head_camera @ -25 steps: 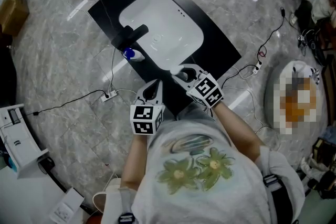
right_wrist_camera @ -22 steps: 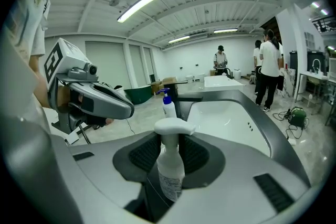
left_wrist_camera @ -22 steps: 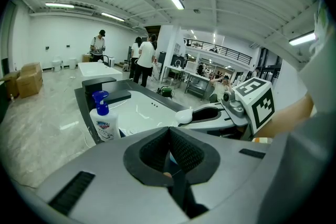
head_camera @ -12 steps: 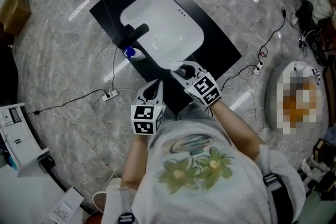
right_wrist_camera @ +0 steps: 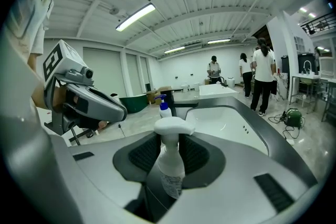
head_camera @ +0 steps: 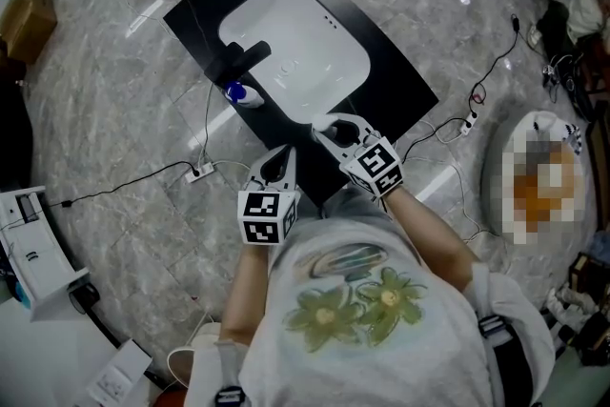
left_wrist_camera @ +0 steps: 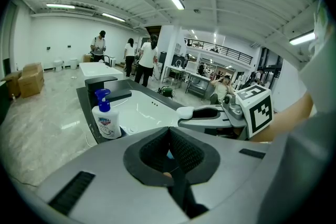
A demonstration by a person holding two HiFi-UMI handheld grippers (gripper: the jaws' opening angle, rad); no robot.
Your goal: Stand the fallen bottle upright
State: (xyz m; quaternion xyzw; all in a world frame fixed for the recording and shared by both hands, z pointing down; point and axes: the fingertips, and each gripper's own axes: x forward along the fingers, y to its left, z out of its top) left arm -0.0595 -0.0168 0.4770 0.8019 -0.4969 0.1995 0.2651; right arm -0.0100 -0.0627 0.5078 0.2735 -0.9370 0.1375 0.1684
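Spray bottle (right_wrist_camera: 170, 168), small and translucent with a white trigger head and a printed label, sits in the right gripper (right_wrist_camera: 169, 140), whose ribbed black pads clasp it just under the head. It hangs head up, so the lifting part looks done. What is left, as I judge it, is to set its base down and let go (no view shows whether the base touches anything yet). The left gripper (left_wrist_camera: 168, 152) hangs just beside, its jaws pressed together on nothing. The head view places both grippers over the near edge of the long black counter (head_camera: 400, 86), the right one at the near corner of the white rounded basin (head_camera: 295, 52), but there the bottle is only a pale speck at the jaw tips. The right gripper view alone shows the grip and the label. The left gripper view gives a side look at the other gripper, with the white head poking out at its tip. Farther along the counter a white soap dispenser with a blue pump (left_wrist_camera: 106, 118) stands upright next to the blocky black tap (head_camera: 243, 62). People stand well beyond that, across the hall.
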